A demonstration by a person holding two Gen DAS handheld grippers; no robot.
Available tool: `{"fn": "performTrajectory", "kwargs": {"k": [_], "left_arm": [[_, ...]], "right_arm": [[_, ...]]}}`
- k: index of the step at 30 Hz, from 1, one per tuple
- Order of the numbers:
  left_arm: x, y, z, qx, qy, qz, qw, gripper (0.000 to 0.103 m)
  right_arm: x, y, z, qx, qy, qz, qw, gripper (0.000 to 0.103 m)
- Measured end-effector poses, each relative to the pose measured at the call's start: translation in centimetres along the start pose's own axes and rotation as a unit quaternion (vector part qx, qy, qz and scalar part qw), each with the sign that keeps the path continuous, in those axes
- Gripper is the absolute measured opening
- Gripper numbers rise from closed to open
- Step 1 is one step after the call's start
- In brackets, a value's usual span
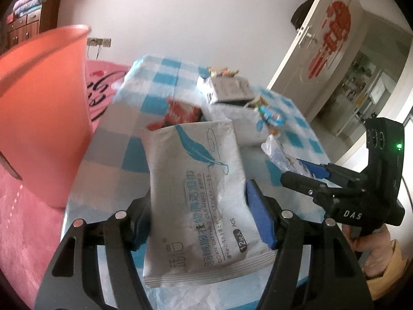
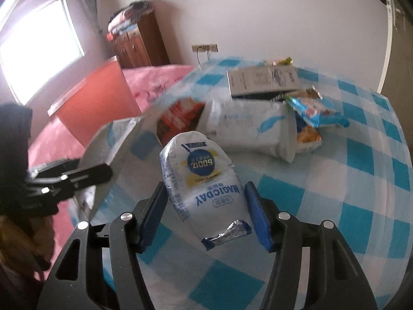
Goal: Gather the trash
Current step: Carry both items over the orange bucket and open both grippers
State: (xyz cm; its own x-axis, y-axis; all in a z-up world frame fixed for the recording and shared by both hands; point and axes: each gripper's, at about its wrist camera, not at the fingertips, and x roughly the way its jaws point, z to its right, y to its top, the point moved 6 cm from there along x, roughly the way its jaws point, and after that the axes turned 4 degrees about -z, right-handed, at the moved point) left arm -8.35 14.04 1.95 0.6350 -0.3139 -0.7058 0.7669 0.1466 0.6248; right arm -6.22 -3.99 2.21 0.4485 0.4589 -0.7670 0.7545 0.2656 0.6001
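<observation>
gripping wipes pack [image 1: 198, 196] lengthwise upright in left tool [image 1: 198, 222], right tool [image 2: 205, 217] clamping milk pouch [image 2: 204, 178]

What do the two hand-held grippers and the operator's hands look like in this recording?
Both the left hand-held gripper and right hand-held gripper are matte black plastic with blue finger pads and silver rivets. The right one's body reads "DAS", with a green LED. A tan sleeve covers the operator's wrist.

A grey wipes packet [image 1: 196, 193] and white MAGICDAY wrapper [image 2: 204, 180] are held above the checkered table.
</observation>
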Motion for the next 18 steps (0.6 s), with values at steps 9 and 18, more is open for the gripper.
{"fn": "performTrajectory", "kwargs": {"k": [9, 18], "left_arm": [[-6.7, 5.7, -2.5, -0.025, 0.010, 0.103, 0.9943, 0.067], [-13.3, 10.1, -10.6, -0.082, 0.107, 0.187, 0.9730, 0.067]], "right_arm": [[-3.0, 7.9, -4.9, 0.003, 0.079, 0.060, 0.995, 0.061], [-1.3, 17.1, -14.2, -0.052, 0.157, 0.082, 0.983, 0.061]]}}
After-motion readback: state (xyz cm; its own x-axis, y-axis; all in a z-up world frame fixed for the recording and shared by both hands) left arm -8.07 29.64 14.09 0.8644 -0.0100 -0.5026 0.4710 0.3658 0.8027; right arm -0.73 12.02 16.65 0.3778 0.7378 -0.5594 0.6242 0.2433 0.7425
